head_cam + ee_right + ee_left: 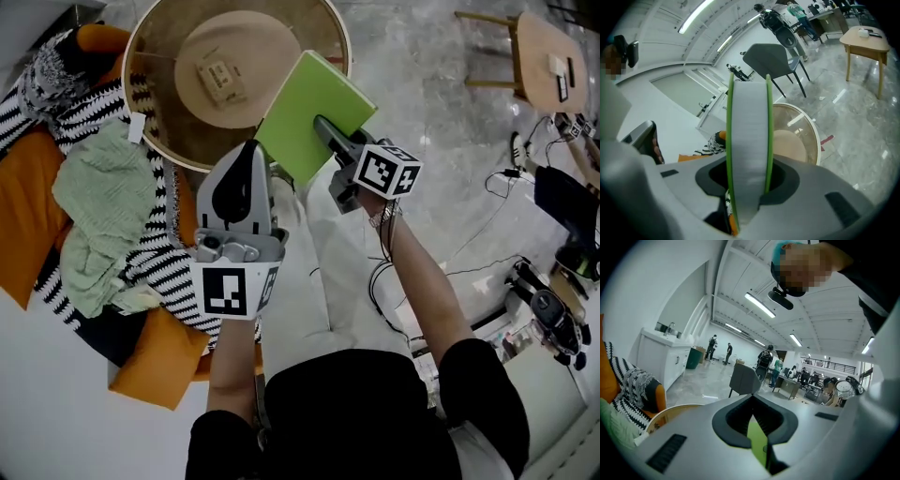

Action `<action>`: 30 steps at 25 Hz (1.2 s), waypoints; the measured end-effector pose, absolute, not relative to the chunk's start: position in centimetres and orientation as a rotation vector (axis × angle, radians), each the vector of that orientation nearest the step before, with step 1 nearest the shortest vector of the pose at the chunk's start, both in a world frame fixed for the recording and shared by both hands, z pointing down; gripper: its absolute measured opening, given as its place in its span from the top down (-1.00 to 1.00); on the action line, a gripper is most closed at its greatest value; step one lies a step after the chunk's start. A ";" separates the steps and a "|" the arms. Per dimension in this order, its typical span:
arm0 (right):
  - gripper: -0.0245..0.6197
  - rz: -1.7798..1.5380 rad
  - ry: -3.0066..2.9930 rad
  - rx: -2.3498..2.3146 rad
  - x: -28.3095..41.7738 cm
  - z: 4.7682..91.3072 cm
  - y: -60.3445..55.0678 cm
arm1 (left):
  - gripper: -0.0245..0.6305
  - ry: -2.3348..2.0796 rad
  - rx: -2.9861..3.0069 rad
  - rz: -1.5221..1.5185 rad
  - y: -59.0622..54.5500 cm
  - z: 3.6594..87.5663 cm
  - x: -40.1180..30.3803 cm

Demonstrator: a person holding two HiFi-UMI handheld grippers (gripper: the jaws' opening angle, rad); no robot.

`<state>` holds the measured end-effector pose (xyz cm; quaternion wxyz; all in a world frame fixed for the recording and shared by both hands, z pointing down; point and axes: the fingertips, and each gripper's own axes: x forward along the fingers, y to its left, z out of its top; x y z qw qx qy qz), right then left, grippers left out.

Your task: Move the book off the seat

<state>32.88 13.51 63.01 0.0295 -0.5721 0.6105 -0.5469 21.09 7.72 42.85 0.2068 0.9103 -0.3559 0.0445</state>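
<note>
Book (314,108), bright green: where is it?

Up in the air, tilted, over the near edge of a round table (159,66) with a pale rim. It is clear of the seat (28,216), which lies to the left under orange cushions, a black-and-white striped throw (164,267) and a pale green cloth (94,206).

What holds it?

The right gripper (326,129). Its jaws stand partly apart, clamped on the two green covers. In the right gripper view the grey page edge rises straight up between them.

And the left gripper (247,152)?

Its jaws are drawn together at the tips and grasp nothing. In the head view the tips sit just beside the book's lower left corner; whether they touch it I cannot tell. In the left gripper view a sliver of green shows low in the slot behind the tips.

Any writing to read?

The cover that faces up is plain green. Each gripper bears a marker cube with black squares on white, one on the right (387,169) and one on the left (234,289). A white tag (138,127) hangs on the striped throw. A small printed card (217,80) lies on the round wooden shelf under the table top; its print is too small to read.
</note>
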 end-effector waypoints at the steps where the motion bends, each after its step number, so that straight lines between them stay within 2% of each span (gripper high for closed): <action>1: 0.50 -1.696 1.883 -1.768 33.1 63.8 13.5 | 0.90 -0.979 2.539 0.133 7.7 43.5 21.4; 17: 0.49 -1.780 1.848 -1.665 35.6 71.8 10.7 | 0.90 -0.846 2.540 0.263 8.6 50.6 26.1; 30: 0.46 -1.894 1.699 -1.663 37.7 75.4 10.5 | 0.90 -0.849 2.508 0.270 8.9 52.8 28.2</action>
